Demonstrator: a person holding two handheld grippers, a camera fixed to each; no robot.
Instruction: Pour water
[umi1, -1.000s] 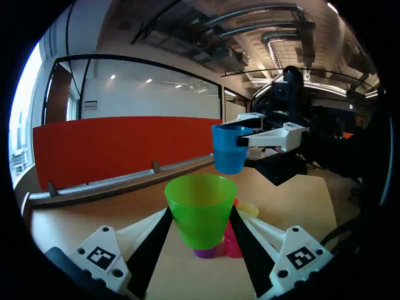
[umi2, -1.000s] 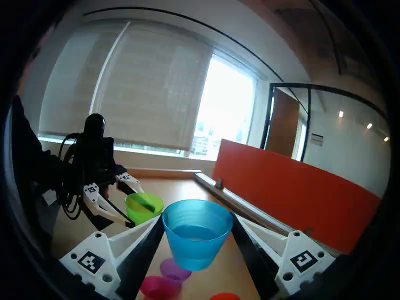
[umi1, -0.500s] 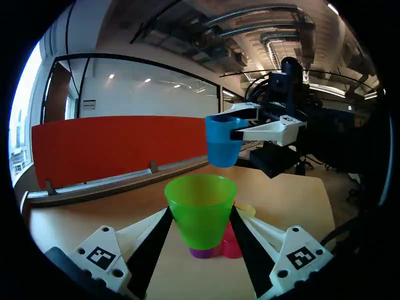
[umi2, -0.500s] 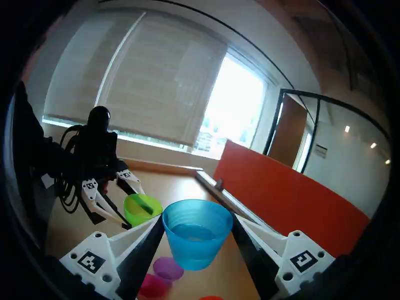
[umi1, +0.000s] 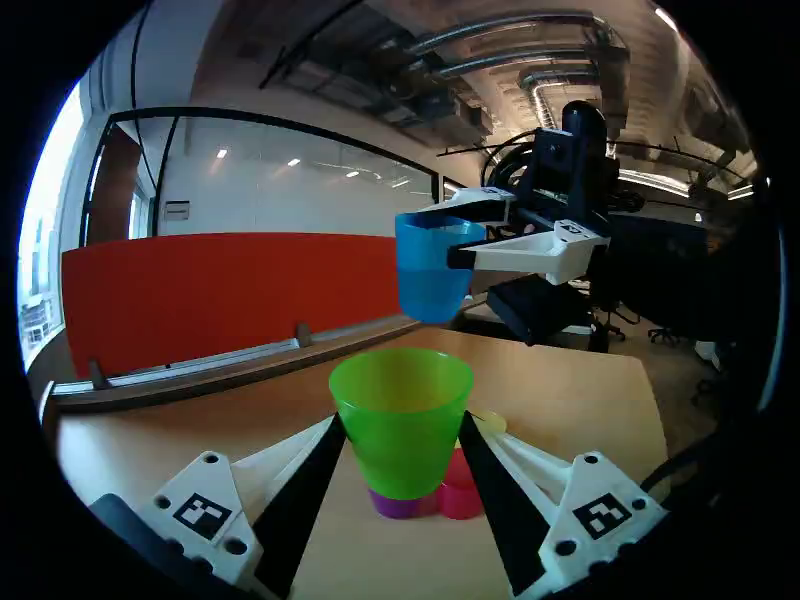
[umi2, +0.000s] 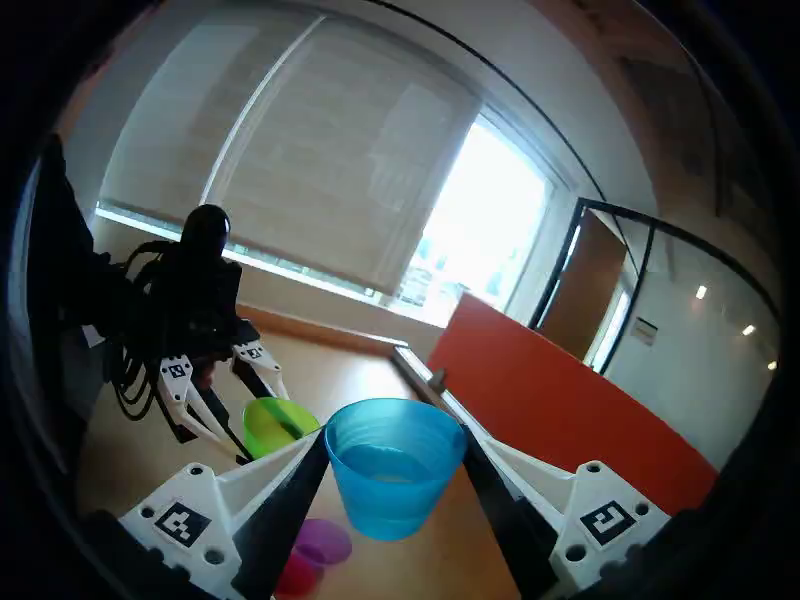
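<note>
Left gripper (umi1: 401, 428): jaws partly closed, both fingers pressed against the sides of the green cup (umi1: 402, 415). The cup is upright, mouth up, held above the wooden table (umi1: 570, 385).

Right gripper (umi2: 395, 440): same width of grip, both fingers clamped on the blue cup (umi2: 393, 480). There is water in the blue cup, with the surface visible partway up the inside in the right gripper view. The cup reads as close to upright, rim roughly level.

Relative position: in the left gripper view the blue cup hangs beyond the green cup and higher than its rim, slightly to the right, with a clear gap between them. In the right gripper view the green cup sits lower and to the left, held by the other gripper, with dark cables bunched behind it.

Table: a purple cup (umi1: 398, 503) and a pink cup (umi1: 461, 496) stand below the green cup, just beside each other. A yellow cup (umi1: 490, 423) peeks out by the left gripper's right finger. A red partition (umi1: 220, 290) runs along the far edge of the table.
</note>
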